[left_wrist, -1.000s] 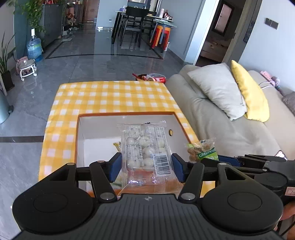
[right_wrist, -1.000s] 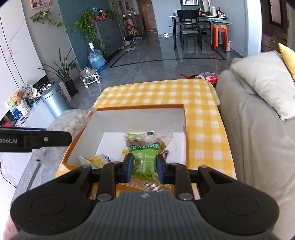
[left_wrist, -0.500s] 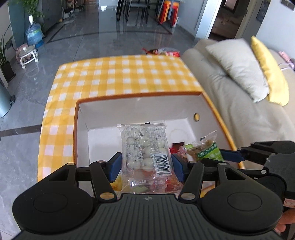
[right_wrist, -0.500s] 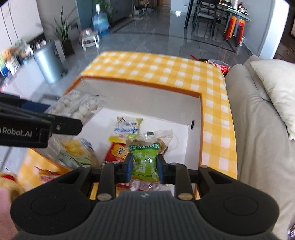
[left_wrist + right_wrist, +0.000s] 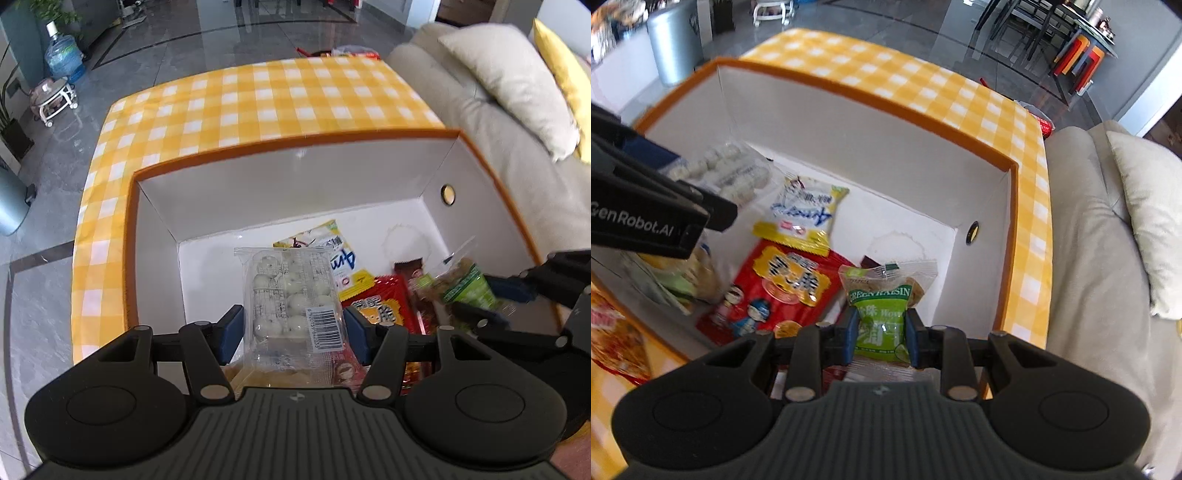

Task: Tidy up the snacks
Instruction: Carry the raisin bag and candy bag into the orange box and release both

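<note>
While both packets hung over the orange-rimmed white cardboard box (image 5: 295,142), the left gripper (image 5: 291,330) clamped a clear, light, crinkly pouch of white balls (image 5: 290,295) at its near end; the right gripper (image 5: 879,338) pinched a soft green raisin packet (image 5: 882,310) mid-body.

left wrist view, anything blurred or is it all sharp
Left wrist view: the green raisin bag in the right gripper is motion-smeared, the clear bag of white balls is sharp, and fisheye bows the box rim. Right wrist view: the left edge is blurred.
</note>
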`<state>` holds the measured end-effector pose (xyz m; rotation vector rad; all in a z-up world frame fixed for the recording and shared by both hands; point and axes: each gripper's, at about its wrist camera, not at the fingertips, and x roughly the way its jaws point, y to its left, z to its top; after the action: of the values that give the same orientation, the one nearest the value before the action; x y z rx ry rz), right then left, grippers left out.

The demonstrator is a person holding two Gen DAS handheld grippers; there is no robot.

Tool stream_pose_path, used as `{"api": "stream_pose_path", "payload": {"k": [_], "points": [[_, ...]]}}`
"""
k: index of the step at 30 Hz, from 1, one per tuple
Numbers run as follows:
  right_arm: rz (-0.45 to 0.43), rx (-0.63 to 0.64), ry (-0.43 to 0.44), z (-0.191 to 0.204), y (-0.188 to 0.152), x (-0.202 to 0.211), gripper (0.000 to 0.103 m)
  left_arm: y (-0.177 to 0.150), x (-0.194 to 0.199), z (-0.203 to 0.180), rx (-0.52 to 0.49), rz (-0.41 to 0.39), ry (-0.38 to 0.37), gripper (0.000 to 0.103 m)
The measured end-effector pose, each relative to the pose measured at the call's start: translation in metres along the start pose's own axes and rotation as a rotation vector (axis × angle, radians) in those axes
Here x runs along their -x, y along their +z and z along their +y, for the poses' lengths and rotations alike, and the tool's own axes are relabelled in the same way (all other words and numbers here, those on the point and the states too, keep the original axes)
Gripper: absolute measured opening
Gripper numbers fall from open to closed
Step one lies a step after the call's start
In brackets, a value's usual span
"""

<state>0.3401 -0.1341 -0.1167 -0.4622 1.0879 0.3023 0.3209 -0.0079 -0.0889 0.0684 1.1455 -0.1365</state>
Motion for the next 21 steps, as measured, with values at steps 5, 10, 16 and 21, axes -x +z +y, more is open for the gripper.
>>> {"api": "stream_pose_path", "payload": {"k": [5, 10, 16, 21], "points": [[0.038, 0.031, -0.006, 0.001, -0.001, -0.012, 0.024, -0.002, -0.013, 0.000, -0.008, 0.030, 0.015, 0.066], [0.061, 0.031, 0.001, 0.000, -0.001, -0.019, 0.024, -0.003, -0.023, 0.000, -0.015, 0.060, 0.027, 0.066], [0.075, 0.032, 0.018, -0.001, 0.002, -0.023, 0.024, -0.005, -0.028, 0.003, 0.001, 0.071, 0.031, 0.068], [0.078, 0.045, 0.014, 0.000, 0.003, -0.024, 0.025, -0.007, -0.025, 0.001, 0.002, 0.067, 0.047, 0.069]]}}
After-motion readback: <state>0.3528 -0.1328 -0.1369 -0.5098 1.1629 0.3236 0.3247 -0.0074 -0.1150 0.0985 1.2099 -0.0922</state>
